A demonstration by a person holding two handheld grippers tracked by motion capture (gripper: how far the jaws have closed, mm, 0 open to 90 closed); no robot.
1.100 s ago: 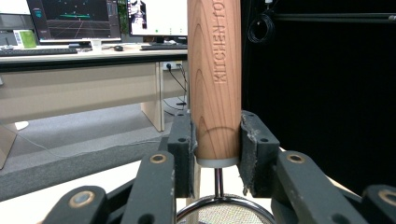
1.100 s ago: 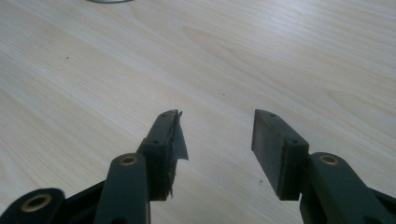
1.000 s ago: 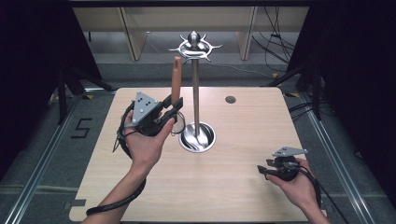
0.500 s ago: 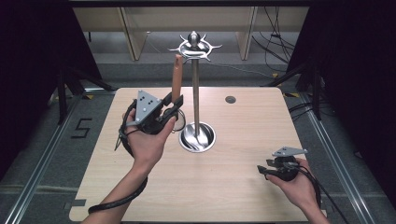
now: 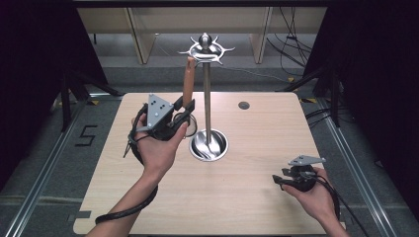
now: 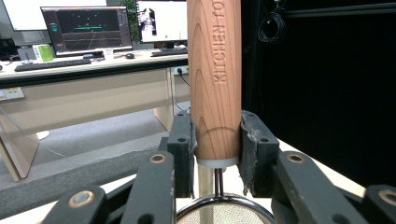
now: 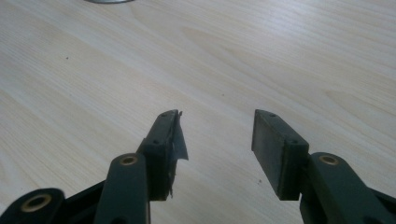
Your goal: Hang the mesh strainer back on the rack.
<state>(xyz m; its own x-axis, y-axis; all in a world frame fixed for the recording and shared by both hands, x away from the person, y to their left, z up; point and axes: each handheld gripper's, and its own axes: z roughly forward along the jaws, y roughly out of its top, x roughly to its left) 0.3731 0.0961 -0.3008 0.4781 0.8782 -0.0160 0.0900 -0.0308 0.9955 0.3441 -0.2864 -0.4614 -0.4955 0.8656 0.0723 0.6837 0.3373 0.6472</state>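
Observation:
A metal utensil stand [image 5: 206, 94] rises from a round base [image 5: 209, 146] at the table's middle, with hooked arms [image 5: 206, 48] at its top. My left gripper [image 5: 184, 112] is shut on the wooden handle [image 5: 188, 81] of a kitchen utensil and holds it upright just left of the pole. In the left gripper view the handle [image 6: 215, 79] is clamped between the pads [image 6: 252, 140], and a metal mesh bowl [image 6: 225, 213] shows below it. My right gripper [image 5: 279, 178] rests low over the table's near right part, open, with nothing between its fingers [image 7: 163, 144].
A small dark round mark [image 5: 243, 105] lies on the wooden table [image 5: 237, 197] beyond the stand. Dark curtains flank both sides. A desk with monitors [image 6: 86, 30] stands beyond the table in the left gripper view.
My left gripper has lifted the utensil slightly and edged toward the stand. The right gripper has stayed still.

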